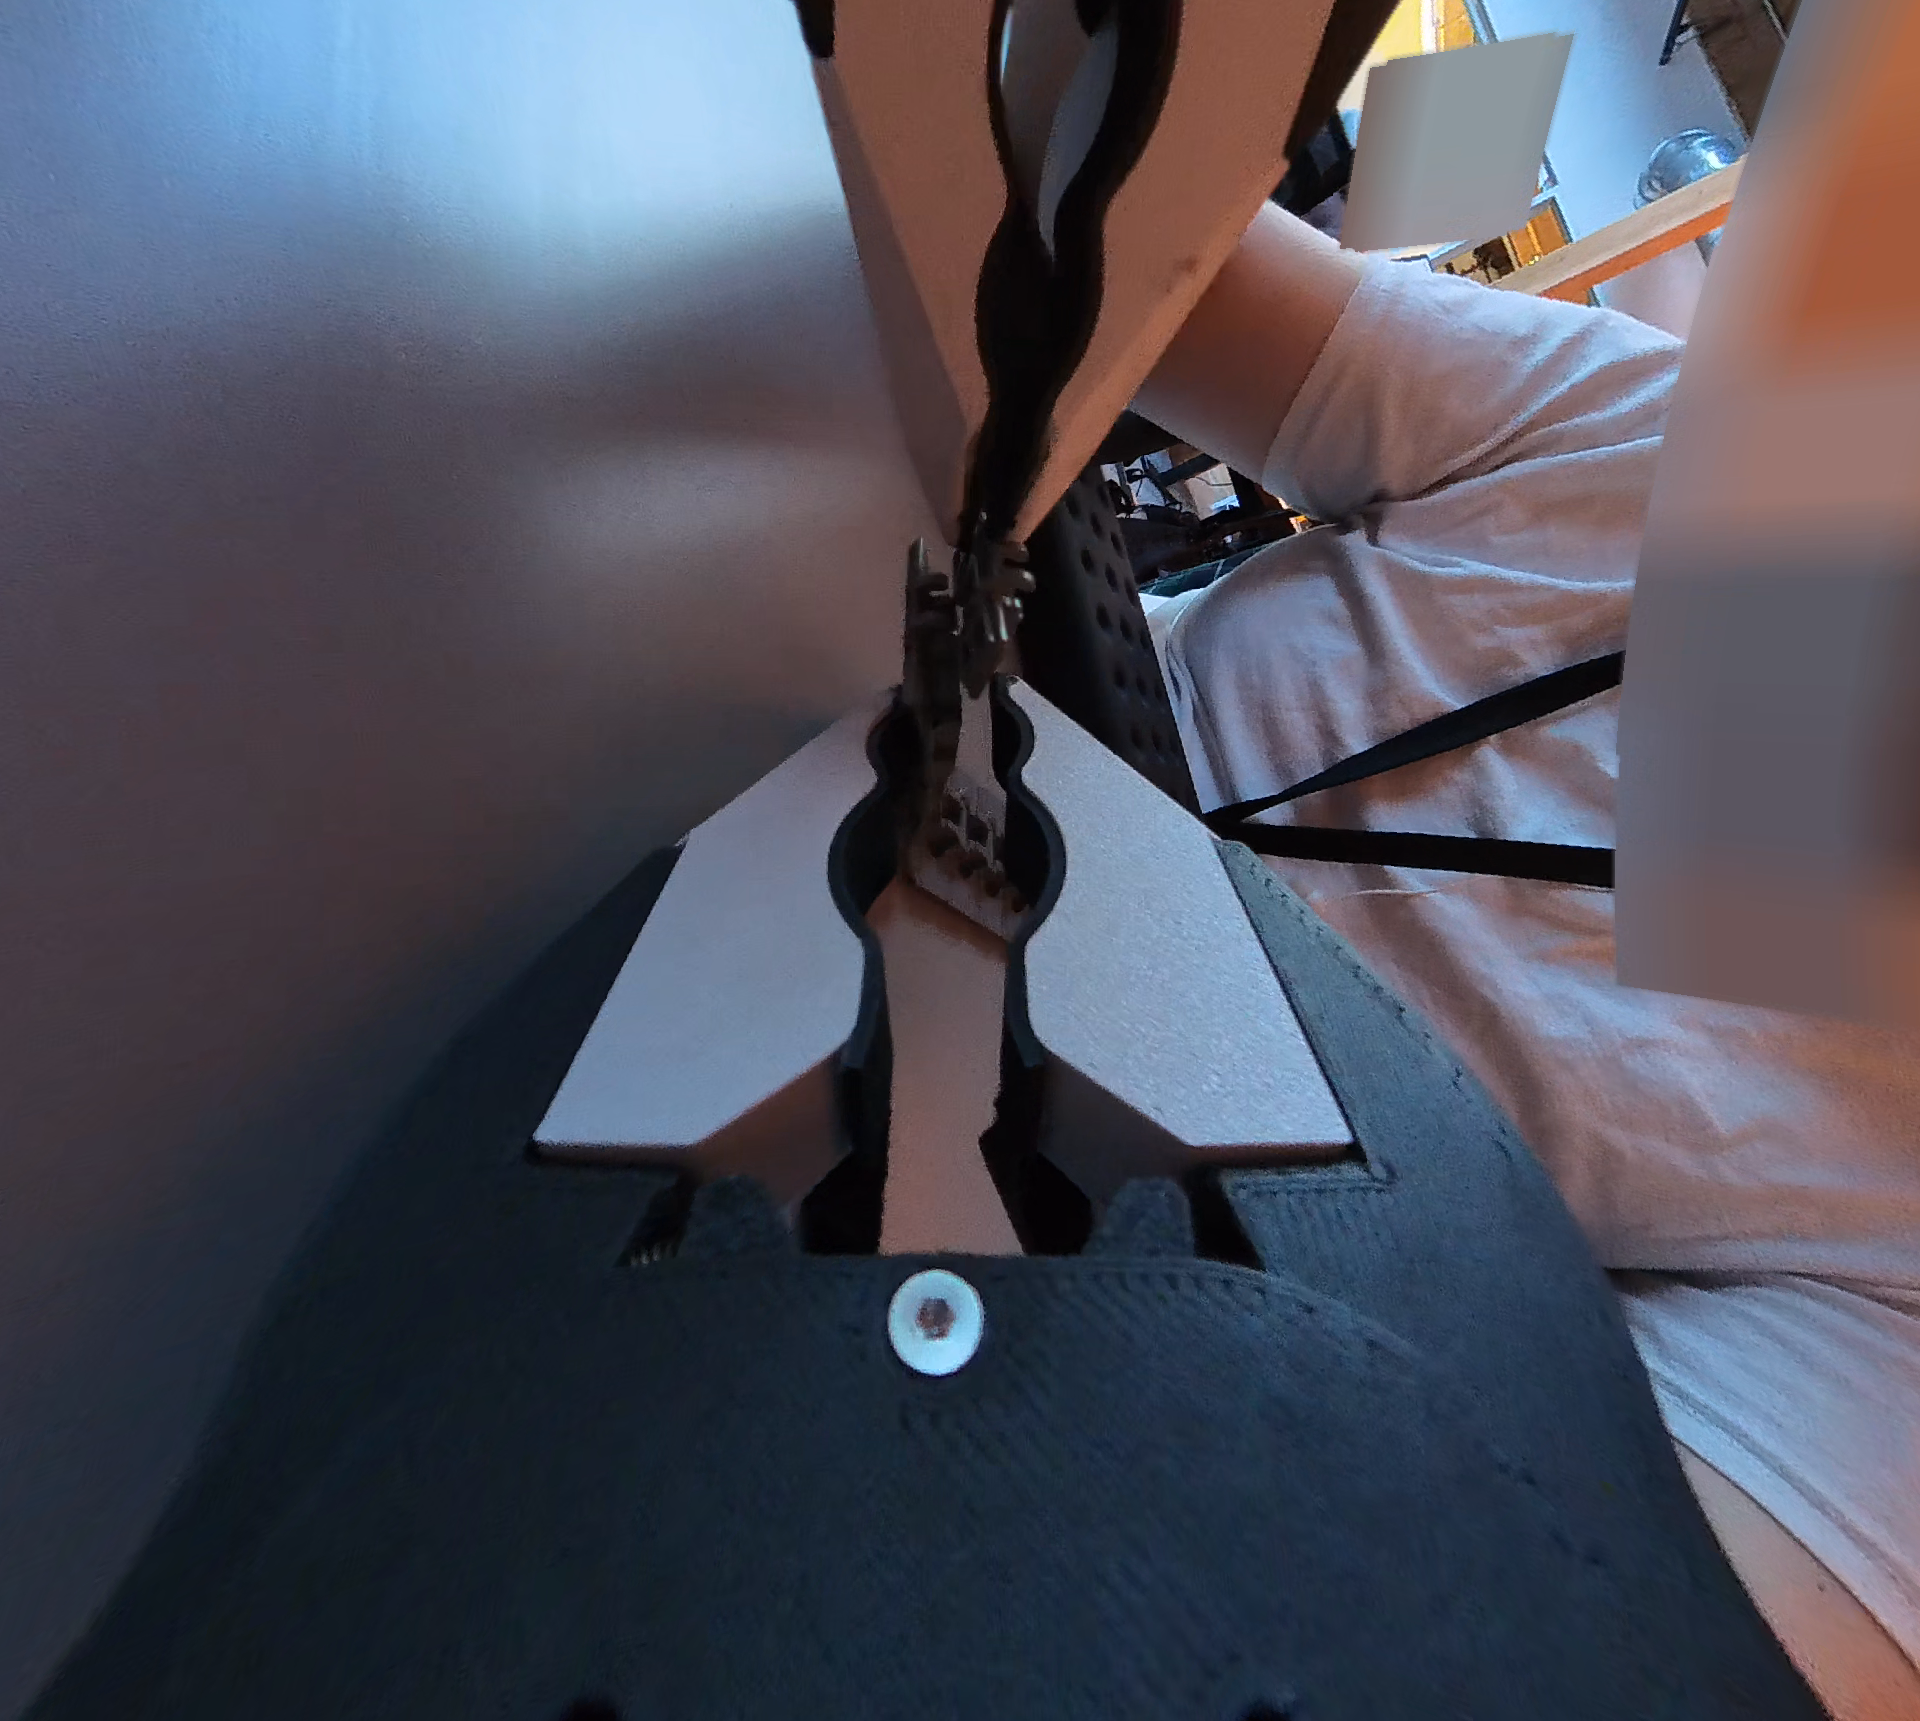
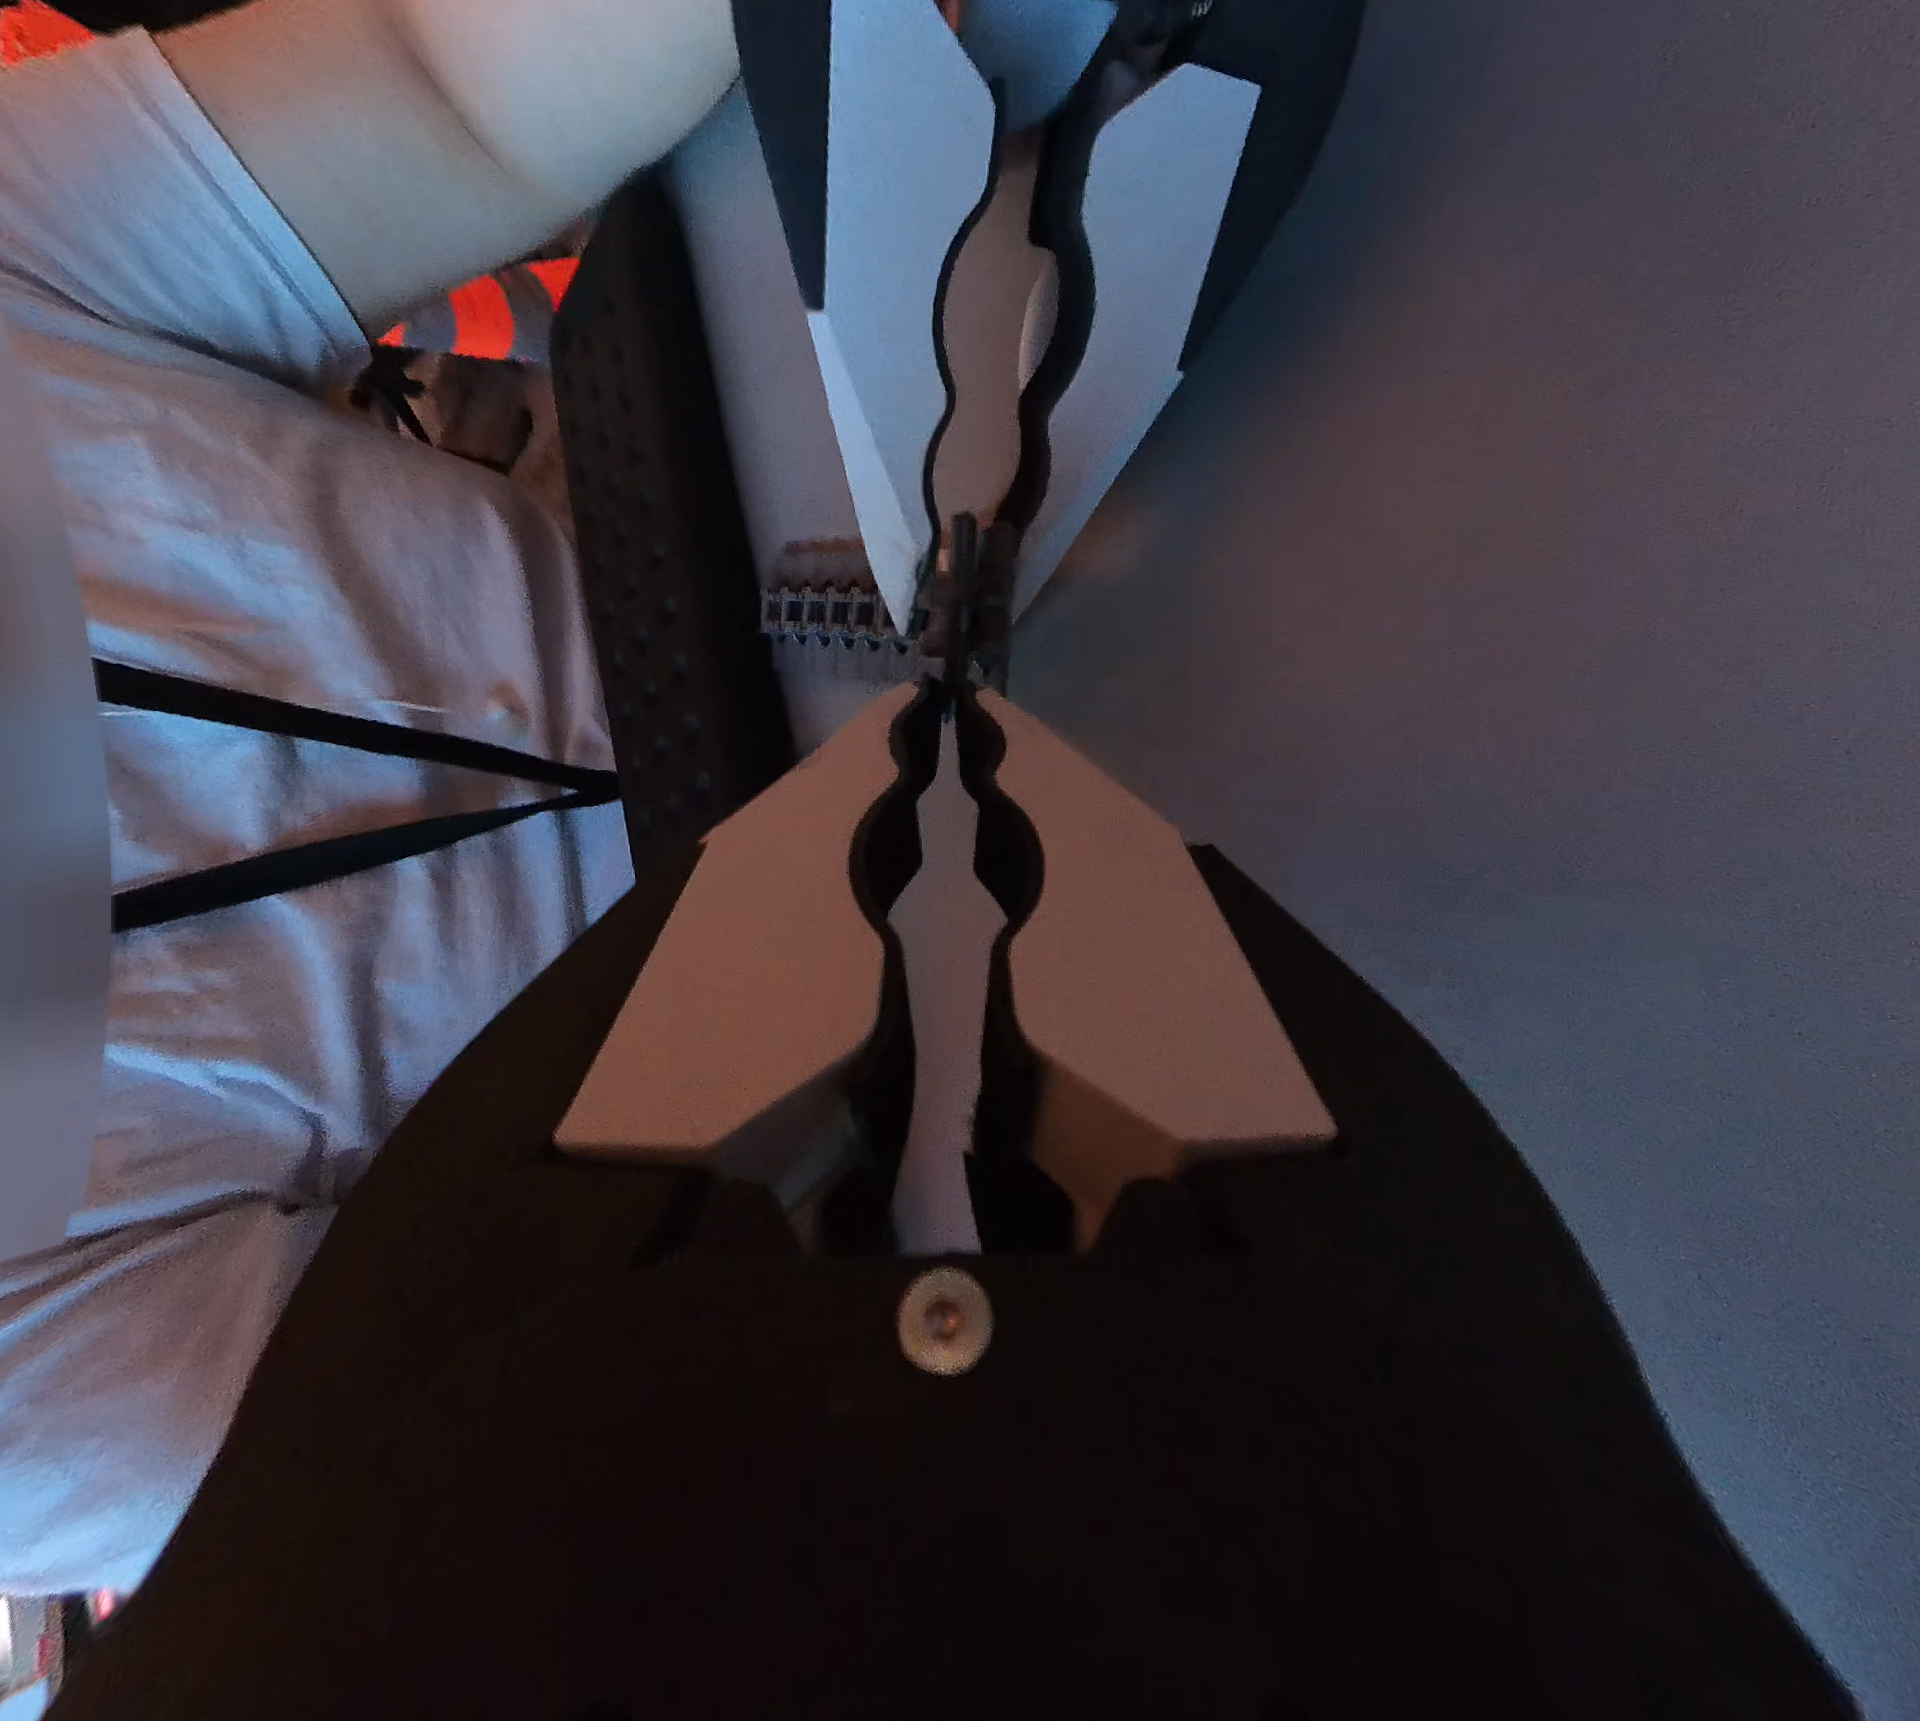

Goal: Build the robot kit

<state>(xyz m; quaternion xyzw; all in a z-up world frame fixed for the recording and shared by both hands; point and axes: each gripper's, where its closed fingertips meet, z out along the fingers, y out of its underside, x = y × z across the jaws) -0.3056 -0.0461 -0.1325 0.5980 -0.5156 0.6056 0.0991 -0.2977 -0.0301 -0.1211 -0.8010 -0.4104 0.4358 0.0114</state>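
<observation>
My two grippers meet tip to tip on one small dark toothed strip (image 1: 940, 632), which looks like a row of tiny parts on a pale backing. In the left wrist view my left gripper (image 1: 951, 705) is shut on the strip, which runs back between its fingers. The right gripper (image 1: 987, 528) comes from above and pinches the strip's far end. In the right wrist view my right gripper (image 2: 951, 700) is shut on the strip (image 2: 966, 617). The left gripper (image 2: 966, 544) clamps it from the other side. A row of small black parts (image 2: 821, 611) sticks out to the left.
A person in a white shirt (image 1: 1455, 632) with black straps sits close beside the grippers, also in the right wrist view (image 2: 312, 632). A black perforated panel (image 2: 644, 528) stands between them. A plain grey surface (image 2: 1558, 632) fills the other side. A wooden shelf (image 1: 1621, 237) is far back.
</observation>
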